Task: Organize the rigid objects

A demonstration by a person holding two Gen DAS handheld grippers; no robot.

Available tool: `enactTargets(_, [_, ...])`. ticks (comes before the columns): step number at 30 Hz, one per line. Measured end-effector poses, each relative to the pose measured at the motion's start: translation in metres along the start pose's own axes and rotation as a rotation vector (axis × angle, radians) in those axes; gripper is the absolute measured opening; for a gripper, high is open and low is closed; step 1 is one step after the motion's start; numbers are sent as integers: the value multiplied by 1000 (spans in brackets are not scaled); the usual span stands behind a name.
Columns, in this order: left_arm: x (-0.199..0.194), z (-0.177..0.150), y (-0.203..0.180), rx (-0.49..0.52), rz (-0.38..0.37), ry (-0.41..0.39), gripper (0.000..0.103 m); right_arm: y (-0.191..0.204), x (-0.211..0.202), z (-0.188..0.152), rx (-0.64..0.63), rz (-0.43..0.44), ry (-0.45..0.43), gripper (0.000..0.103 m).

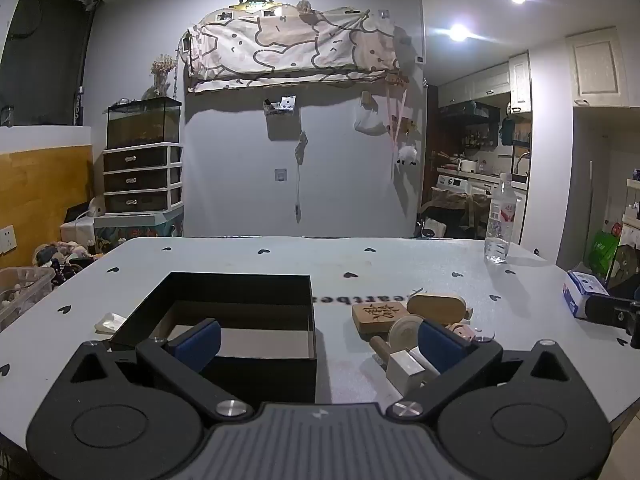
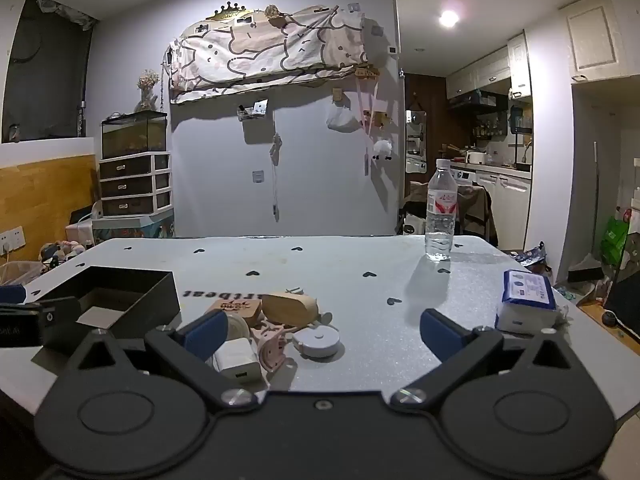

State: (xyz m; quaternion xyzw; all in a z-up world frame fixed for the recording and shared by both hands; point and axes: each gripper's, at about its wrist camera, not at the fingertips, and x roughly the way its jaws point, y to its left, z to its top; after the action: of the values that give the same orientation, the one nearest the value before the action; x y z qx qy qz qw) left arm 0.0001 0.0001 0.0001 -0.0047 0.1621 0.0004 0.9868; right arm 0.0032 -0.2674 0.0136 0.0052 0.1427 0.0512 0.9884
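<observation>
While both claws hang wide apart over the table [image 2: 360, 252] with nothing between their pads, things stand like this:

Left gripper [image 1: 318, 340]: jaws spread fully, empty, tilted a little downward.
Black box [image 1: 240, 292]: straight ahead of the left gripper and slightly to its left side, open-topped, a pale floor showing inside.
Pile of small objects: just off the left gripper's right finger, and just off the right gripper's left finger.
In the pile: a carved wooden block [image 2: 236, 307], a rounded wooden piece [image 2: 290, 308], a white charger [image 2: 237, 360], a pink clip [image 2: 272, 344], a white round disc [image 2: 316, 342].
Right gripper [image 2: 320, 338]: jaws spread fully, empty; the disc lies between its fingers' lines but untouched.
Tissue pack [image 2: 528, 300]: beyond the right gripper's right finger.
Water bottle [image 2: 440, 212]: upright, far ahead of the right gripper, near the table's back edge.
</observation>
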Motion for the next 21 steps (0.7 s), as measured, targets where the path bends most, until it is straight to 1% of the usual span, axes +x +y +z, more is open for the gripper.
enactTargets(3, [0,0,0,1,0,-1,103,0,0,0,0,1,11,103])
enactTargets(21, [0,0,0,-1,-1,-1,103,-1,0,1,11,-3,11,103])
